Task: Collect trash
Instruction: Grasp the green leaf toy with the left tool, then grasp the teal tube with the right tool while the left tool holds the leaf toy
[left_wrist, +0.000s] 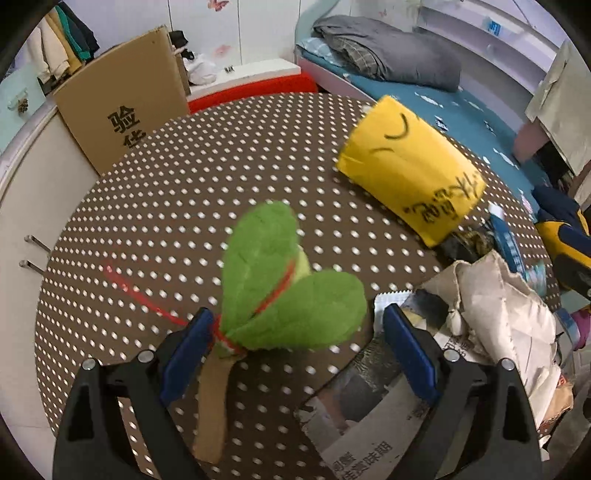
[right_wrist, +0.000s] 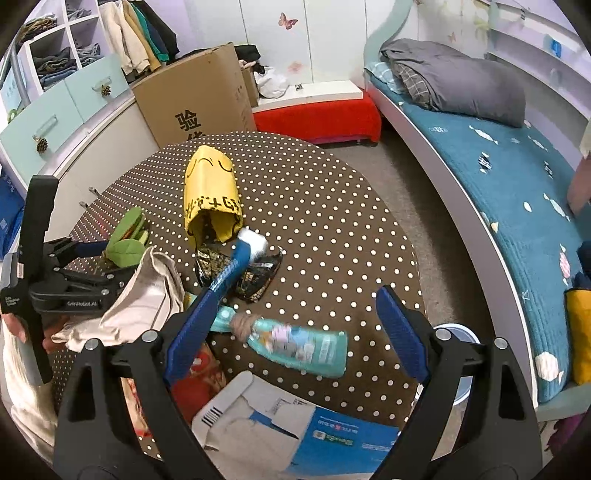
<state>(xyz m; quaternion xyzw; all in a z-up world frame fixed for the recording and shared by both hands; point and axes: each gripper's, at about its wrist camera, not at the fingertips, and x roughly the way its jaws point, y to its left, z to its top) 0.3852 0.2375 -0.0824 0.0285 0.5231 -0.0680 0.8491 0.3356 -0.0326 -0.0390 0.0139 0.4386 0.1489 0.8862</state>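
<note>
My left gripper (left_wrist: 297, 314) hangs open over the brown dotted table (left_wrist: 184, 192). Between its blue pads is a green felt leaf sprig (left_wrist: 291, 295) tied with red string, its stem against the left pad. A yellow paper bag (left_wrist: 410, 166) lies on its side beyond it, with crumpled beige paper (left_wrist: 491, 306) and a newspaper (left_wrist: 369, 406) to the right. My right gripper (right_wrist: 299, 295) is open above a teal bottle (right_wrist: 299, 347) lying on the table. A blue tube (right_wrist: 236, 262) with a white cap and a black wrapper (right_wrist: 258, 280) lie just past its left finger.
A blue and white flattened carton (right_wrist: 295, 435) and a red packet (right_wrist: 195, 380) lie near the front edge. A cardboard box (right_wrist: 192, 96) stands behind the table, a bed (right_wrist: 517, 192) on the right. A round white bin (right_wrist: 460, 339) sits on the floor by the table's right edge.
</note>
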